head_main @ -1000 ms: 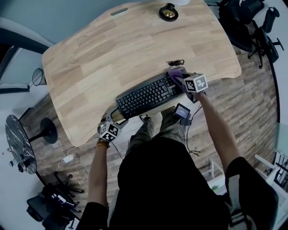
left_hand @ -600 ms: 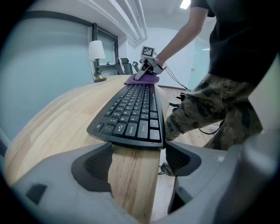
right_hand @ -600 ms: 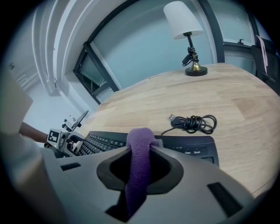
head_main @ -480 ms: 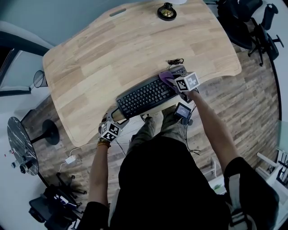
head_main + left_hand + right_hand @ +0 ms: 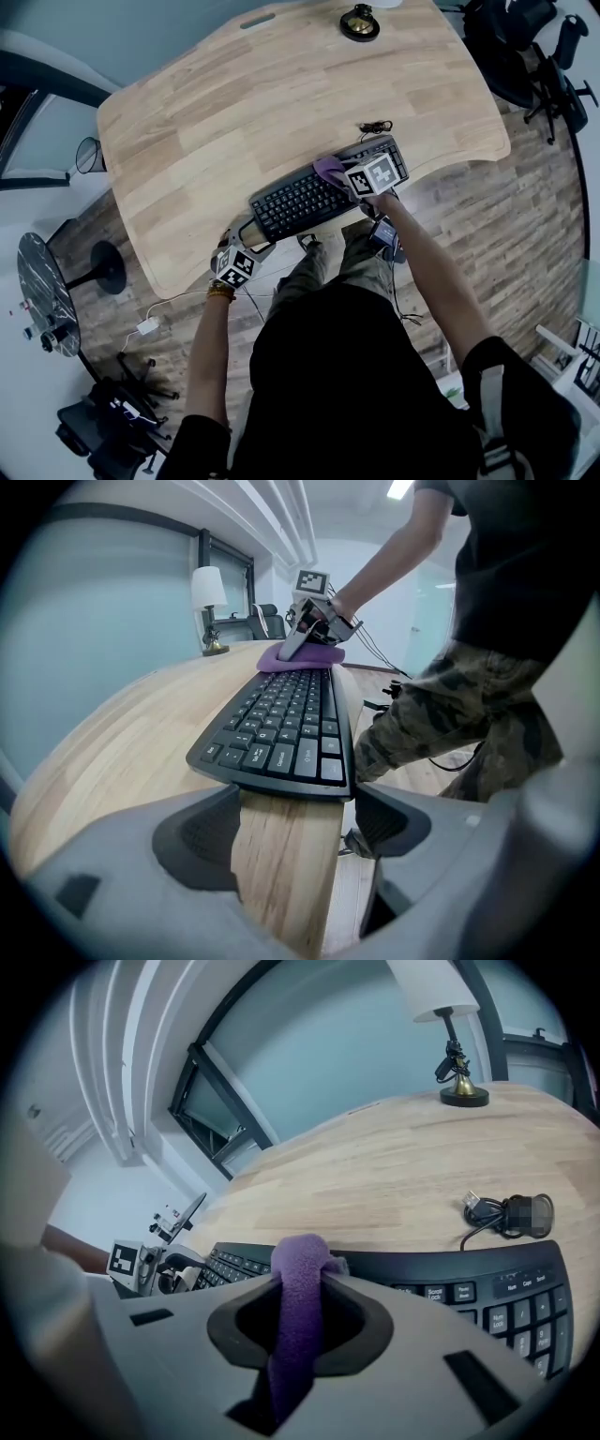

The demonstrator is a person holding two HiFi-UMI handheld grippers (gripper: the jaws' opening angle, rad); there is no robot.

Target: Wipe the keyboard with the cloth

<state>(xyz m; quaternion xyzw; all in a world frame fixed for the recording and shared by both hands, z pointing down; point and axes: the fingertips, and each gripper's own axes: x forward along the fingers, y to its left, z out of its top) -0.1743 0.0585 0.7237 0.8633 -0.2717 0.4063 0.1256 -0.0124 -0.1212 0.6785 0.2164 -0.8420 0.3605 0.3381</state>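
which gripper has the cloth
The right gripper: it is shut on the purple cloth, which rests on the keyboard. The left gripper is open, jaws apart and holding nothing, at the keyboard's other end.

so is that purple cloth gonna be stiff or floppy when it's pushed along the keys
Probably floppy: the purple cloth folds into a narrow strip where the right gripper pinches it, and it slumps onto the keyboard. It is likely light, and its fuzzy surface should grip the keys rather than slip.
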